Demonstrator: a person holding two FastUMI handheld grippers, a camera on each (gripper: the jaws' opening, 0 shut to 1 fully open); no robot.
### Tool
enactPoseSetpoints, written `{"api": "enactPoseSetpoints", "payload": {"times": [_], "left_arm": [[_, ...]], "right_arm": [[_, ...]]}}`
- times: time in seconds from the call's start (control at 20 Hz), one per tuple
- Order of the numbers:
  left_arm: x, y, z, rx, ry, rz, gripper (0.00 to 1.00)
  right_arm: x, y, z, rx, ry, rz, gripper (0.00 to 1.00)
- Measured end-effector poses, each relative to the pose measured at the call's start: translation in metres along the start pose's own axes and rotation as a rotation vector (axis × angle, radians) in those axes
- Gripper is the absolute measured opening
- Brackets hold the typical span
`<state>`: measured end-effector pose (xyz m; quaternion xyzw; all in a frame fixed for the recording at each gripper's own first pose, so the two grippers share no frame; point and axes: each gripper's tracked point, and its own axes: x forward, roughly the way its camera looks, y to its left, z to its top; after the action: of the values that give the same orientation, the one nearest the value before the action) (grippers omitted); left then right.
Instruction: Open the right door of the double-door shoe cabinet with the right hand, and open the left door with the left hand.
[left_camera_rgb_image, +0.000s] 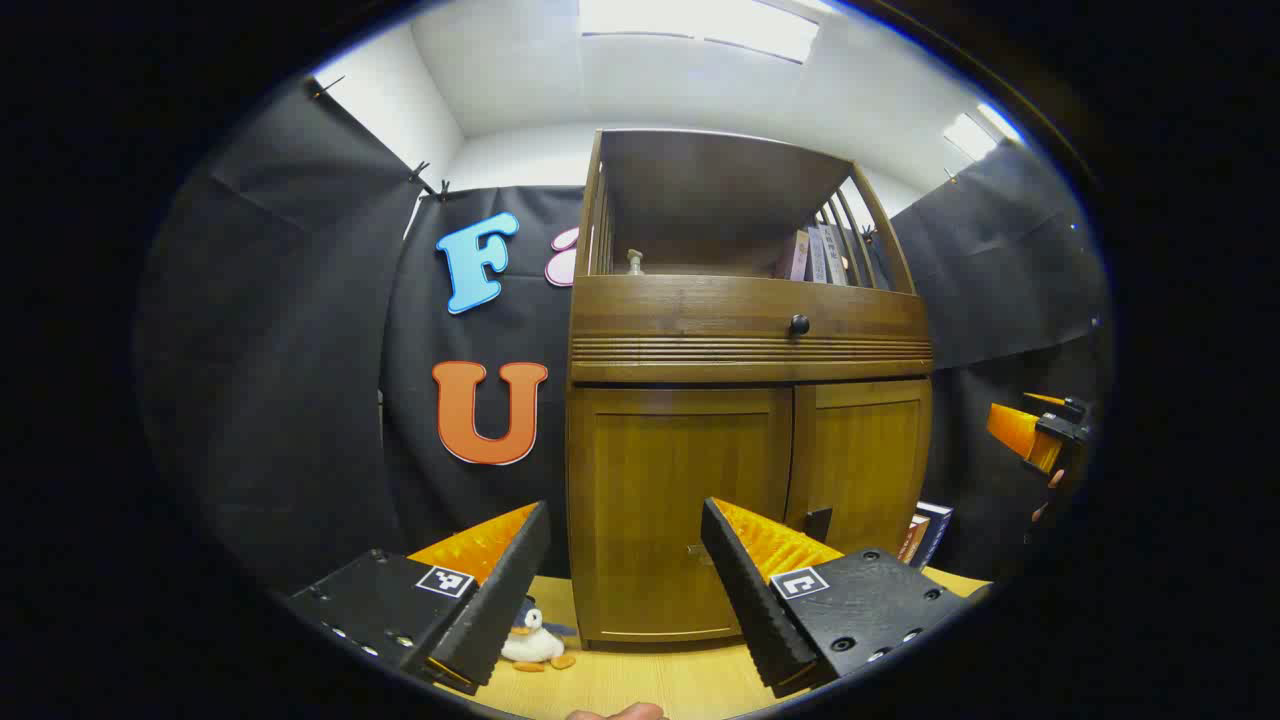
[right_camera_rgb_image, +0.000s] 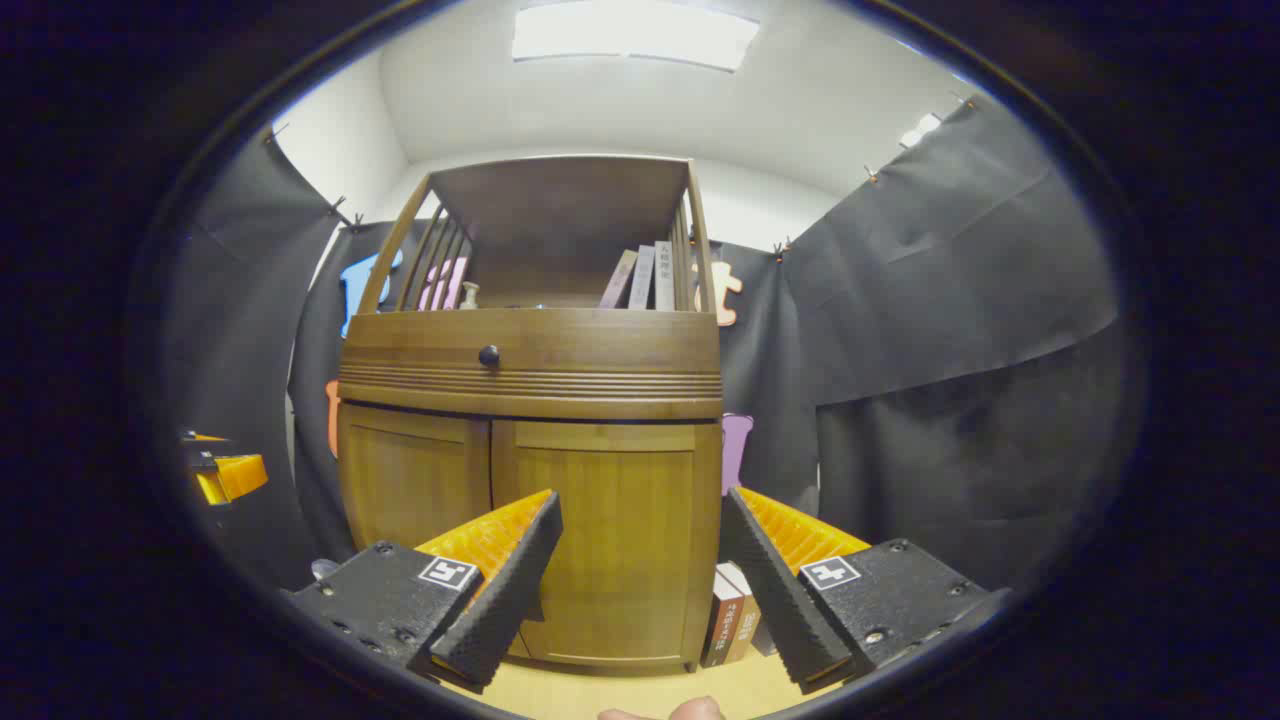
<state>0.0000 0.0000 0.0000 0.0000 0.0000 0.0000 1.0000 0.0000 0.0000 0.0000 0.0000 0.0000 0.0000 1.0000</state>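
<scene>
The wooden shoe cabinet stands ahead with both lower doors shut. In the left gripper view its left door lies straight in front and its right door carries a small dark handle. My left gripper is open, short of the left door and holding nothing. The right gripper hangs off to the far right. In the right gripper view the right door faces me and the left door is beside it. My right gripper is open and apart from the door. The left gripper sits at the left edge.
A drawer with a round black knob sits above the doors, and books lean on the open shelf. More books stand on the wooden floor at the cabinet's right side. A small penguin toy lies by its left foot.
</scene>
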Motion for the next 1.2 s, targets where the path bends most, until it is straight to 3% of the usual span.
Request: {"api": "enactPoseSetpoints", "payload": {"times": [0.05,0.2,0.45,0.5,0.55,0.6,0.7,0.75,0.8,0.85,1.2], "left_arm": [[0.0,-0.006,0.001,-0.006,-0.005,-0.01,0.92],[0.003,-0.013,0.004,0.001,-0.027,-0.025,0.92],[0.007,-0.03,0.004,0.003,-0.026,-0.043,0.92],[0.008,-0.031,0.004,0.007,-0.023,-0.041,1.0],[0.009,-0.031,0.002,0.007,-0.021,-0.04,1.0],[0.01,-0.031,0.001,0.005,-0.016,-0.039,0.92],[0.01,-0.032,-0.002,0.001,0.0,-0.035,0.92],[0.008,-0.032,-0.004,0.0,0.008,-0.032,1.0],[0.007,-0.033,-0.004,-0.001,0.012,-0.029,1.0],[0.005,-0.032,-0.006,0.0,0.016,-0.027,0.92],[-0.012,-0.02,-0.009,0.021,0.03,0.02,0.92]], "right_arm": [[0.003,0.005,-0.003,0.0,0.01,0.015,1.0],[0.004,0.022,-0.007,0.009,0.028,0.08,1.0],[0.012,0.017,-0.006,0.004,0.024,0.088,1.0],[0.012,0.019,-0.006,0.008,0.022,0.097,1.0],[0.013,0.023,-0.009,0.014,0.029,0.11,1.0],[0.013,0.027,-0.012,0.016,0.037,0.124,1.0],[0.012,0.032,-0.015,0.009,0.042,0.139,1.0],[0.012,0.034,-0.016,0.007,0.042,0.144,1.0],[0.012,0.036,-0.017,0.007,0.044,0.15,1.0],[0.014,0.038,-0.02,0.009,0.049,0.158,1.0],[0.023,0.051,-0.047,0.028,0.116,0.188,1.0]]}}
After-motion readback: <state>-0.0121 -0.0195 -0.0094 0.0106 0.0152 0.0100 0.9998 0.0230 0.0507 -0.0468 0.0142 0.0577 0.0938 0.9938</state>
